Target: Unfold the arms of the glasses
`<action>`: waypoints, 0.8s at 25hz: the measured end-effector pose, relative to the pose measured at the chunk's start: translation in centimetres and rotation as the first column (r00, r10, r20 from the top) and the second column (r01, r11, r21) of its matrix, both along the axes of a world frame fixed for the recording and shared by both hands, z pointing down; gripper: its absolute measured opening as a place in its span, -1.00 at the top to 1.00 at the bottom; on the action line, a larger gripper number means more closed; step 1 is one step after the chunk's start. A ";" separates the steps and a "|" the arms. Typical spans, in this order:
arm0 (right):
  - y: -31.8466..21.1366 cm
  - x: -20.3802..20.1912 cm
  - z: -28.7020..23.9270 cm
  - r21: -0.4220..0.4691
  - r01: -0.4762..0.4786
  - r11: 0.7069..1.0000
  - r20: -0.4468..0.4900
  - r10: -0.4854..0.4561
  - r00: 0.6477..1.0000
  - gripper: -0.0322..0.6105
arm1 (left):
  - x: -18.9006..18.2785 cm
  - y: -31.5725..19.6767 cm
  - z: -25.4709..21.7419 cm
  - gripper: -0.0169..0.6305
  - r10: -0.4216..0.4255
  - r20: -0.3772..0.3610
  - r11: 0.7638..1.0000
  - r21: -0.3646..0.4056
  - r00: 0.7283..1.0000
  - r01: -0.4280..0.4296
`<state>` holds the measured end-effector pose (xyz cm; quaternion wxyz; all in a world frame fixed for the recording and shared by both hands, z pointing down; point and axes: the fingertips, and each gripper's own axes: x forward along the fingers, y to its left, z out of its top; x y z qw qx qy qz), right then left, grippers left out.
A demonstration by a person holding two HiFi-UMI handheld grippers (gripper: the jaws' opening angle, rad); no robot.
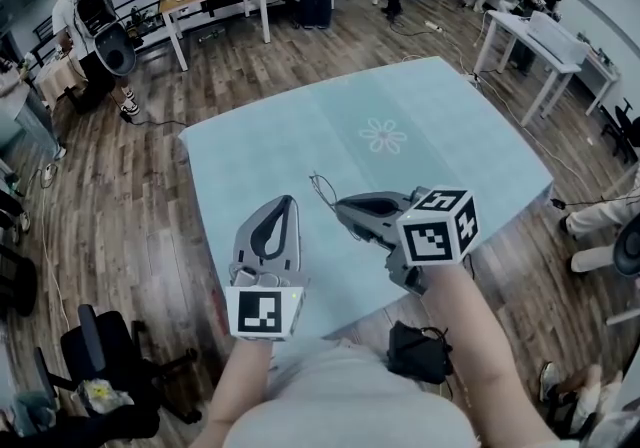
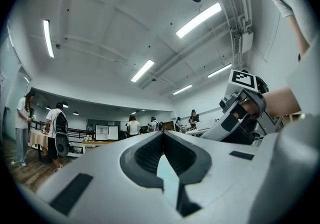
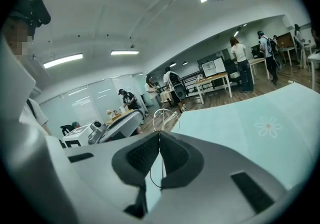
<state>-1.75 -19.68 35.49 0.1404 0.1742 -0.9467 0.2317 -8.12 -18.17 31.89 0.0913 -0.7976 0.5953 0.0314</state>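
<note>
- Our left gripper (image 1: 287, 204) has its jaws pressed together with nothing between them. As we judge it, it must open before it can take an arm of the glasses, and a closed tip nudging the wire could knock the frame askew. The hand holds it roughly level, pointing away from us over the near edge of the table (image 1: 250, 151).
- The glasses (image 1: 322, 189), a thin wire frame, hang in the air above the cloth, just beyond the two gripper tips. We cannot tell how far the arms are folded.
- Our right gripper (image 1: 342, 204) is clamped on that wire. We think so slim a pinch may let the frame swivel or slip, and a hard pull could bend a hinge. It lies across towards the left, tipped slightly down, with the forearm coming in from the lower right.
</note>
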 end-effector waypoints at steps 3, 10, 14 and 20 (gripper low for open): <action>-0.2 0.1 0.1 -0.050 0.015 0.999 0.014 -0.014 1.000 0.87 | 0.0 0.0 0.0 0.92 0.001 0.011 1.000 0.006 1.000 -0.001; -0.2 0.1 0.6 -0.206 0.067 0.976 0.090 -0.049 0.995 0.87 | 0.5 0.2 1.0 0.92 0.032 0.021 0.999 -0.015 0.999 -0.032; 0.1 0.2 0.4 -0.282 0.132 0.950 0.157 -0.090 0.983 0.87 | 0.8 0.1 1.1 0.92 0.038 0.018 0.999 -0.024 0.999 -0.038; 0.1 0.5 0.0 -0.400 0.216 0.891 0.259 -0.116 0.959 0.87 | 1.3 -0.2 1.4 0.92 0.057 0.042 0.998 -0.030 0.997 -0.056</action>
